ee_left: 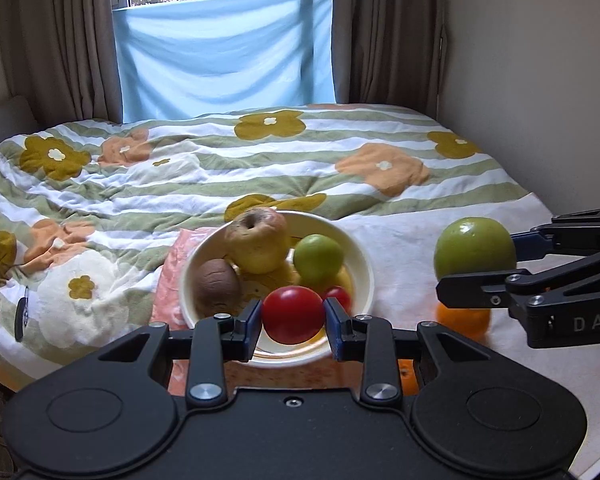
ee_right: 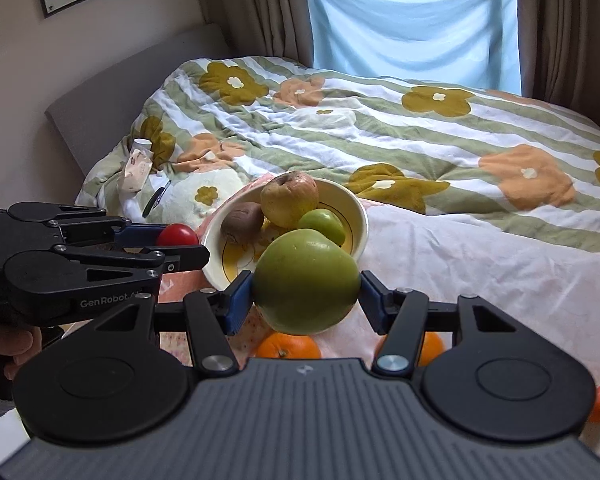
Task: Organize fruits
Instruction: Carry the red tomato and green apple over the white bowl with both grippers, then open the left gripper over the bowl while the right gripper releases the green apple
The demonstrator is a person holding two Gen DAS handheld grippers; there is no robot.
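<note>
A red tomato (ee_left: 293,314) is clamped between the blue pads of the left gripper (ee_left: 293,324) and held above the near rim of the cream bowl (ee_left: 364,258), in which a yellowish apple (ee_left: 258,240), a brown kiwi (ee_left: 216,285) and a small green fruit (ee_left: 318,258) are piled. A large green apple (ee_right: 306,282) is gripped by the right gripper (ee_right: 306,296) just beside the bowl, over the white cloth (ee_right: 440,264) on the flowered bedspread (ee_right: 380,136). Two oranges (ee_right: 288,346) are seen on the cloth below it.
</note>
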